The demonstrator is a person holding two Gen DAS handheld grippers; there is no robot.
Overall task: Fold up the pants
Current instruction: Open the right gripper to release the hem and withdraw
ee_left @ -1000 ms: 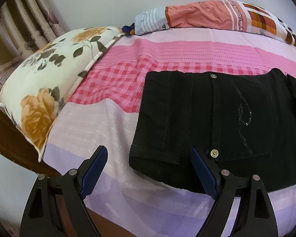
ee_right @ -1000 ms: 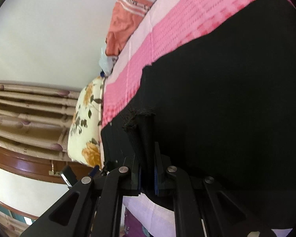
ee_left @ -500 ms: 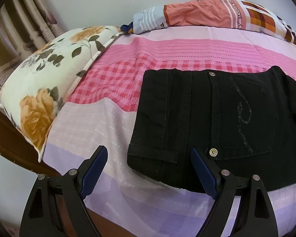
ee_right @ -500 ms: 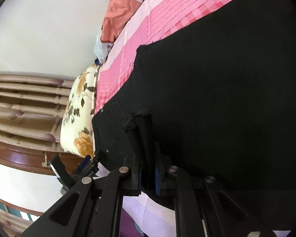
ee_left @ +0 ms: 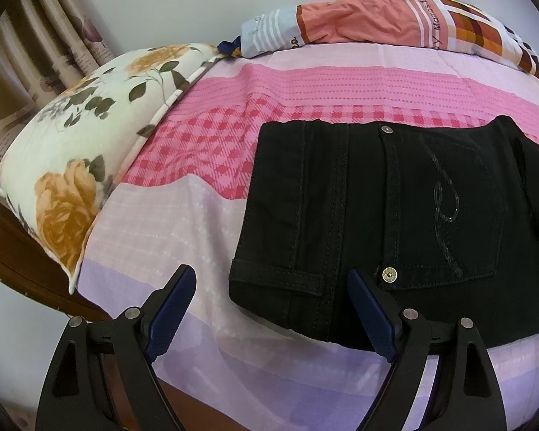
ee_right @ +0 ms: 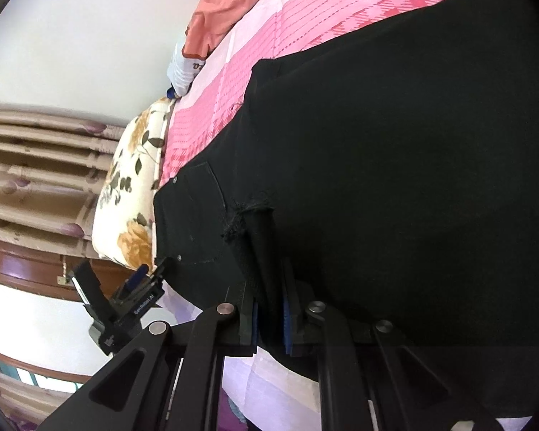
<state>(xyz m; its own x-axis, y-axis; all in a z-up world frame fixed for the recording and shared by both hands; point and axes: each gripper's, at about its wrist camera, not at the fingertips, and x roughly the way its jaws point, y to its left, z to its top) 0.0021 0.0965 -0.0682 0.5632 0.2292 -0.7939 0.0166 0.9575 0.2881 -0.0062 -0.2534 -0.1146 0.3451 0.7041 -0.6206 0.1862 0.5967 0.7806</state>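
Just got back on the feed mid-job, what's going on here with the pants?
Black pants lie on a bed, waistband end toward the floral pillow. The right claw is shut on a frayed leg hem and carries that leg over the rest of the pants, toward the waistband. The left claw hangs open over the waistband corner nearest it, gripping nothing. The fold is not yet laid down.
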